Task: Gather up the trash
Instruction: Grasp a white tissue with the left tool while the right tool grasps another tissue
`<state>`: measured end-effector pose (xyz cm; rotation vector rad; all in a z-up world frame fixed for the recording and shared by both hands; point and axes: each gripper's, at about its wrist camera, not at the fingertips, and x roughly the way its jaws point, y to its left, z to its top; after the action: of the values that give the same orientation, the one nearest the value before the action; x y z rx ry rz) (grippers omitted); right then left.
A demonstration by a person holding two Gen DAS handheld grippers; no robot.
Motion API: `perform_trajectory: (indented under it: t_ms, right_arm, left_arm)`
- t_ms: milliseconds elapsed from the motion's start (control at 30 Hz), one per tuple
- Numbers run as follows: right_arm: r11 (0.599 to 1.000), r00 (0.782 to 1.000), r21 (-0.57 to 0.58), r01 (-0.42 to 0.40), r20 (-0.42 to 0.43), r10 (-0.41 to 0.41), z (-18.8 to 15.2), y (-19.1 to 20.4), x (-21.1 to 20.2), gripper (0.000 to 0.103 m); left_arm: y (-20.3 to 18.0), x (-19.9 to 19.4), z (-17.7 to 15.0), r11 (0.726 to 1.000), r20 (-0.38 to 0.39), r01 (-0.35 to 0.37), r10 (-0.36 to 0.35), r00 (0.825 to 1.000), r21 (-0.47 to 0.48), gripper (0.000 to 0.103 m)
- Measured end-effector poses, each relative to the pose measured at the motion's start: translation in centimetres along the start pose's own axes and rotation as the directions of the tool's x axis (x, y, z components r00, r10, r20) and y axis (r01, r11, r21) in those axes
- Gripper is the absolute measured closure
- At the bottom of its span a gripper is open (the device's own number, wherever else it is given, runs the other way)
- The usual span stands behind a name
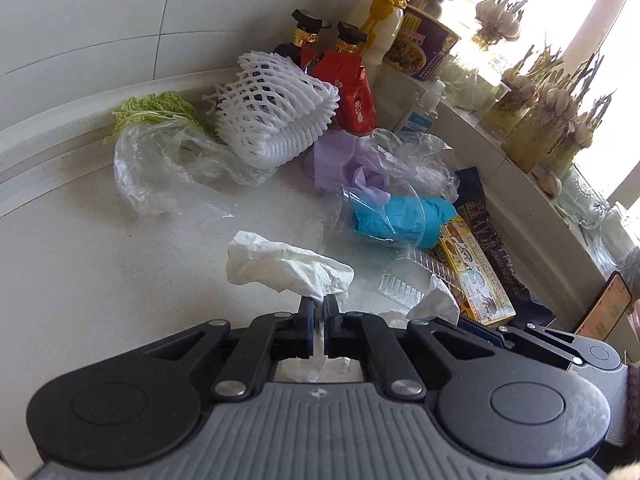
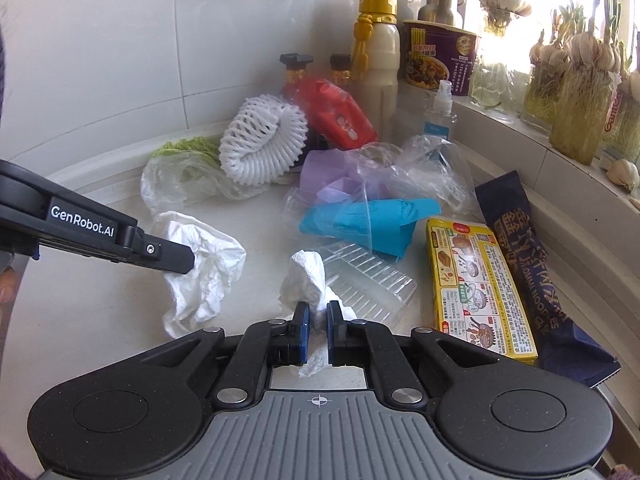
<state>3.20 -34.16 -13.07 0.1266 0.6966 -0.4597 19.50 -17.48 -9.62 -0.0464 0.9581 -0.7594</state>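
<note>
Cluttered counter [image 2: 100,312]; foam net [image 2: 260,144] beside cabbage [image 2: 188,148]

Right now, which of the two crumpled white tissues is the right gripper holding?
The smaller crumpled white tissue beside the clear ribbed plastic tray is in the right gripper. The left gripper pinches the larger crumpled white tissue.

You see a matt, speckled stone-like counter [image 2: 100,312] under crumpled soft white tissue [image 2: 204,264], thin glossy clear plastic bags [image 2: 176,180], a white foam net sleeve [image 2: 260,144], a ribbed clear plastic tray [image 2: 368,280], a glossy printed yellow carton [image 2: 480,288] and a brushed metal flask [image 2: 442,2].
</note>
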Motion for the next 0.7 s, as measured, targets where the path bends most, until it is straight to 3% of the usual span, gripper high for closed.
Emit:
perform_trajectory:
  t_ms: [700]
  right_arm:
    - [0.996, 0.999, -0.069, -0.054, -0.005, 0.054, 1.6, 4.8, -5.1, 0.096]
  left_arm:
    - [0.8, -7.5, -2.6, 0.996, -0.010, -0.094, 0.094, 0.996, 0.013, 0.099]
